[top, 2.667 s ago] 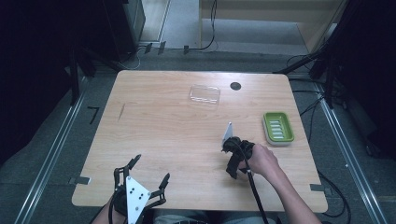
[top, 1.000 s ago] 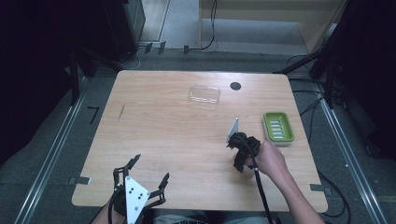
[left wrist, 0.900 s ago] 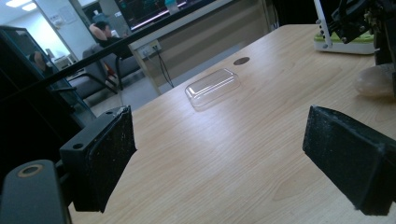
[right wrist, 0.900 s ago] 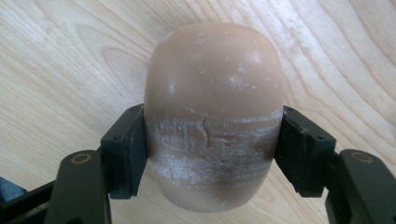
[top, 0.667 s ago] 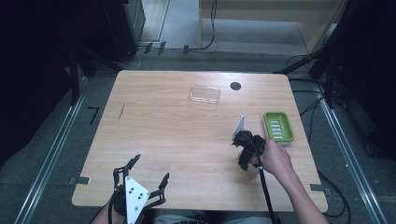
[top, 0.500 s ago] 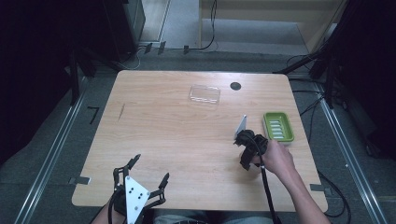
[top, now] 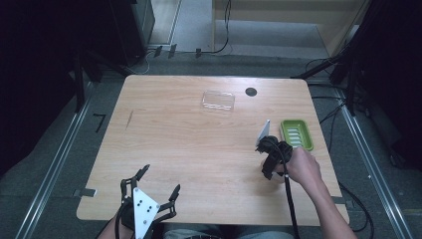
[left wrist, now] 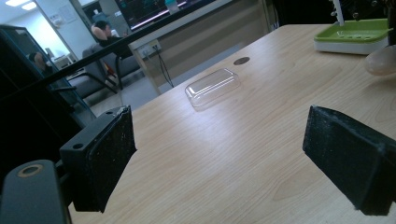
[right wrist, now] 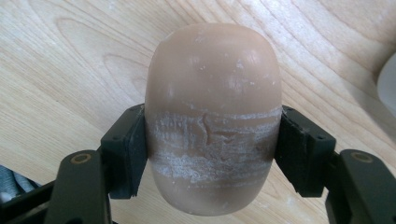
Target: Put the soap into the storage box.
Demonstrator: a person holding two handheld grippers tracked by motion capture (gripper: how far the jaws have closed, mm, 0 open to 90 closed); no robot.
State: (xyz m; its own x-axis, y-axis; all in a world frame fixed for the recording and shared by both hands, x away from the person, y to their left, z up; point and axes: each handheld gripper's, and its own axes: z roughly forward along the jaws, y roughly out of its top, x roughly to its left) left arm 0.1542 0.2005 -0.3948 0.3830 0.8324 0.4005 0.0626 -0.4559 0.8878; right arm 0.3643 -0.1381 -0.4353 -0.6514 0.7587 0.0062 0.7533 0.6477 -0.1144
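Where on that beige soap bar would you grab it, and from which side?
Across its short width, near the middle, coming in along its length. The soap bar is a rounded oval with smooth domed ends, so the two long flanks give the flattest seats for the pads. The right gripper is shut on it just that way, one jaw against each flank.

mid table: bare wood, free to pass
far centre: clear lid lies flat, low obstacle
right edge: green tray just beside right gripper w/ soap, tight there
near left: left gripper parked
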